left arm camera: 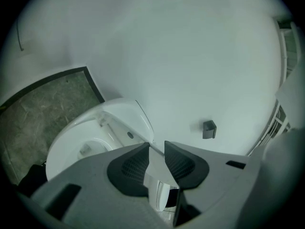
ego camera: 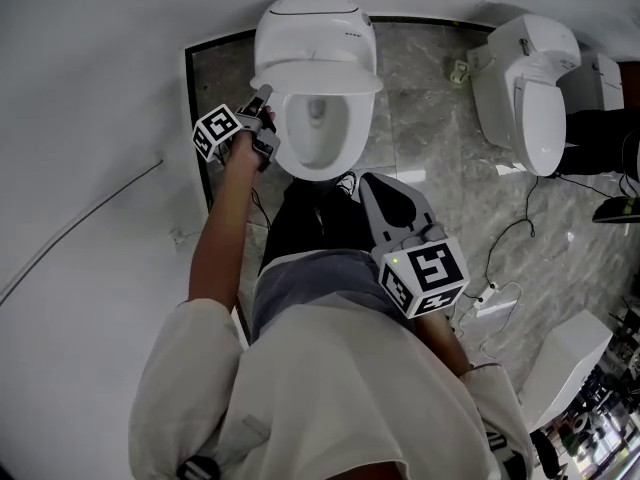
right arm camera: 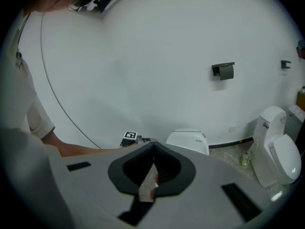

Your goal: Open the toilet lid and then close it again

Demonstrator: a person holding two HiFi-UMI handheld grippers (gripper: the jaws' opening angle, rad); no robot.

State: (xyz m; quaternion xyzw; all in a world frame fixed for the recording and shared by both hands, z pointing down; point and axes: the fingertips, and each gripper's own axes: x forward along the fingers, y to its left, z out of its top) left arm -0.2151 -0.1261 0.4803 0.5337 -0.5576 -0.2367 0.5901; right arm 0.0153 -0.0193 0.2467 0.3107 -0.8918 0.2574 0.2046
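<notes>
The left gripper pinches the half-raised lid's side edge between its jaws. Best to swing along the hinge's arc, with a light grip so the edge can pivot without twisting. The right gripper, pressed together and empty, hangs well behind.

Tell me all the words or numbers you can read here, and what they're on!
No words or numbers can be read anywhere.
Black-and-white marker cube beside the toilet bowl: square pattern only, no letters.
Black-and-white marker cube near the person's lap: square pattern only, no letters.
Tiny dark marks on the white ceramic toilet tank: too small to read.
</notes>
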